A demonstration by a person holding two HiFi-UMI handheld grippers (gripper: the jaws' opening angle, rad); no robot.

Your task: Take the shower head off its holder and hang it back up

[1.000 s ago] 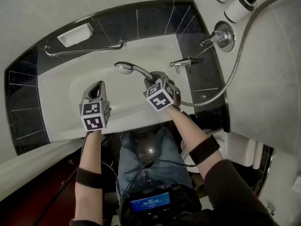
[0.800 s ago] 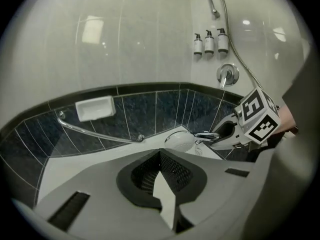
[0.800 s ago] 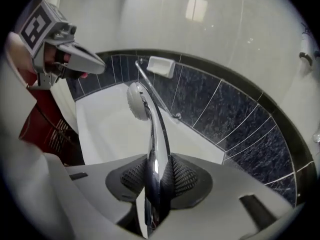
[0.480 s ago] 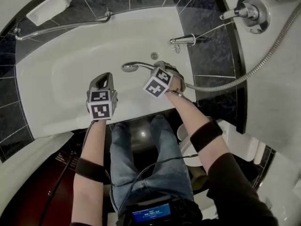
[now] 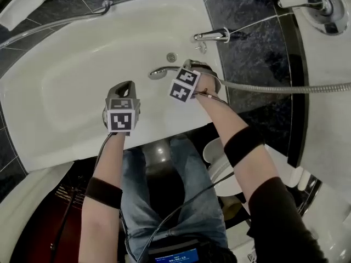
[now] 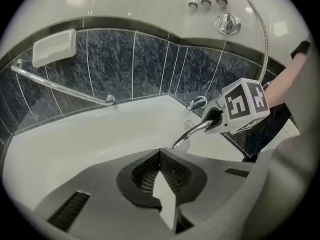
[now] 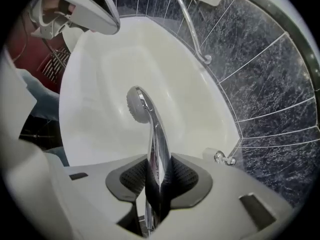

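Right gripper view: my right tool (image 7: 157,176), clamped on the shower head (image 7: 136,104), carried low over the bathtub (image 7: 100,84). Left tool (image 6: 161,176): jaws together, nothing between them. Progress, as I judge it: the head is off its holder and rehanging remains. Holder: in no view. Beyond: tub spout (image 5: 211,35); hose (image 5: 285,87) trailing off right; grab bar (image 5: 55,21). The hose may snag the spout.
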